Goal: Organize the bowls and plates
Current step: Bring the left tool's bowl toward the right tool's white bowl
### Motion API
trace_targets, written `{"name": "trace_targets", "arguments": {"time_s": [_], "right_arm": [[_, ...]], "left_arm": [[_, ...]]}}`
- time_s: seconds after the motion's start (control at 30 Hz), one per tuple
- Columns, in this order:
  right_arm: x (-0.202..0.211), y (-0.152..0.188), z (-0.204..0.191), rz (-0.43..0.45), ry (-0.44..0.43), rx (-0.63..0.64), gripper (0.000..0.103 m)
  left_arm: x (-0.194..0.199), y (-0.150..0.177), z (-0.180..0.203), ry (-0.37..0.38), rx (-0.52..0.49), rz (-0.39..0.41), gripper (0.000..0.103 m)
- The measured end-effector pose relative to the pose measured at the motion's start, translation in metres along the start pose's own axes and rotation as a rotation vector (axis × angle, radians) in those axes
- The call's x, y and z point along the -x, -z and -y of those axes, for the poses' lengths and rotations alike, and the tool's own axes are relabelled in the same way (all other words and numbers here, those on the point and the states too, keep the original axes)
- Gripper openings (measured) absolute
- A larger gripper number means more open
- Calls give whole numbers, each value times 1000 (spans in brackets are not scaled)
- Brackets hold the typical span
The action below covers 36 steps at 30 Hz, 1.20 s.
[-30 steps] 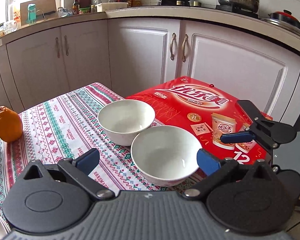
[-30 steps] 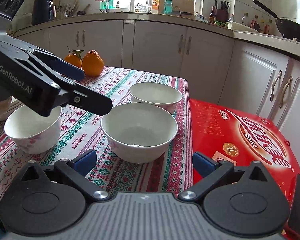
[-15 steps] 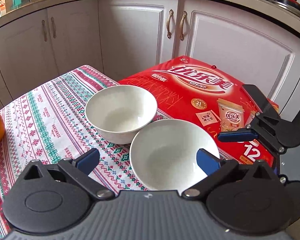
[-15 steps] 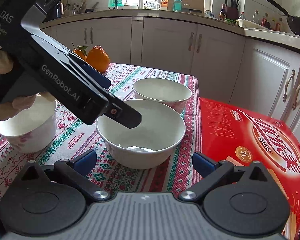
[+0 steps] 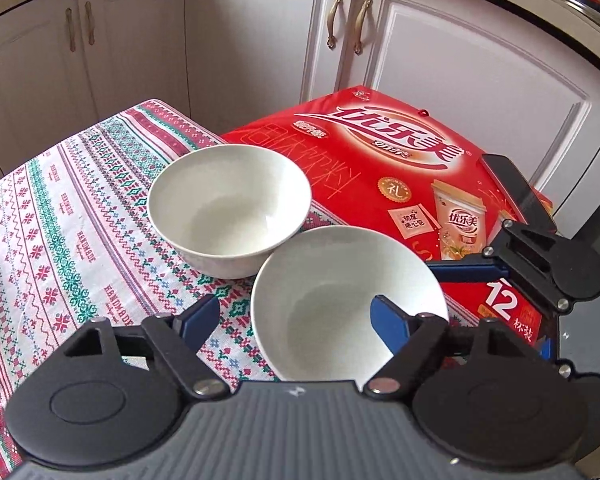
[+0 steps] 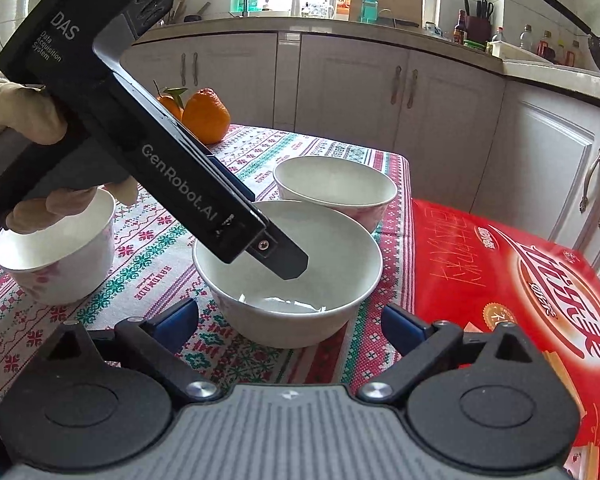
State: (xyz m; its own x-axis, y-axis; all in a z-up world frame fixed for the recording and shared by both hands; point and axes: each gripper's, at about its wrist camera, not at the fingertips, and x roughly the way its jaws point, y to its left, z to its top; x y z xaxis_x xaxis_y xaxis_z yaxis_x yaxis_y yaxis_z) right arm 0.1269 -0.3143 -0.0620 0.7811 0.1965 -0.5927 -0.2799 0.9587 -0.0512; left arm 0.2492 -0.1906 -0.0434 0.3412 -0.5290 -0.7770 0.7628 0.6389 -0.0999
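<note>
The three white bowls are sitting on a patterned tablecloth [image 6: 148, 240] whose right edge is running just beside the near bowl [image 6: 288, 280] and the far bowl [image 6: 334, 188]; past that edge a red drink carton [image 6: 512, 280] is lying flat at about table height, and white kitchen cabinets [image 6: 348, 84] are standing behind. The near bowl and the far bowl are sitting so close that their rims look to be touching in the left wrist view, so room is lacking between them, while bare cloth is lying open to the left of them and in front of the near bowl. The third bowl [image 6: 56, 252] is standing well apart at the left, under the gloved hand [image 6: 24, 116] that is holding the left gripper [image 5: 296, 316]. That gripper's jaws have just been closing and are now standing partly narrowed, astride the near bowl's left wall: its right finger [image 5: 392, 320] is hanging inside the bowl and the left one is staying outside over the cloth, though whether either pad is pressing the rim cannot be told. The right gripper [image 6: 292, 320] has also just been narrowing, yet is standing fairly wide, its fingers flanking the near bowl without touching it. Two oranges [image 6: 204, 116] are resting at the far end of the table.
</note>
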Motion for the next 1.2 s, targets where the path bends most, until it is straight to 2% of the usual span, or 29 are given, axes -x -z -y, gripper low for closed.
{"name": "trace_targets", "arguments": {"time_s": [0.07, 0.17, 0.37, 0.47, 0.7, 1.2], "right_arm": [[0, 0, 0, -2, -4, 3, 90], [1, 0, 2, 0, -8, 5, 88], [1, -3, 3, 2, -18, 11, 83], [2, -3, 3, 1, -18, 15, 83], [1, -4, 2, -2, -18, 13, 82], [21, -11, -5, -4, -37, 10, 82]], "left_arm": [[-1, -1, 1, 10, -2, -2, 80], [-2, -3, 2, 21, -13, -9, 73], [-5, -6, 1, 32, -15, -18, 71], [-6, -6, 0, 42, -13, -25, 64], [-7, -7, -1, 58, -15, -31, 61], [17, -1, 10, 65, -27, -12, 61]]}}
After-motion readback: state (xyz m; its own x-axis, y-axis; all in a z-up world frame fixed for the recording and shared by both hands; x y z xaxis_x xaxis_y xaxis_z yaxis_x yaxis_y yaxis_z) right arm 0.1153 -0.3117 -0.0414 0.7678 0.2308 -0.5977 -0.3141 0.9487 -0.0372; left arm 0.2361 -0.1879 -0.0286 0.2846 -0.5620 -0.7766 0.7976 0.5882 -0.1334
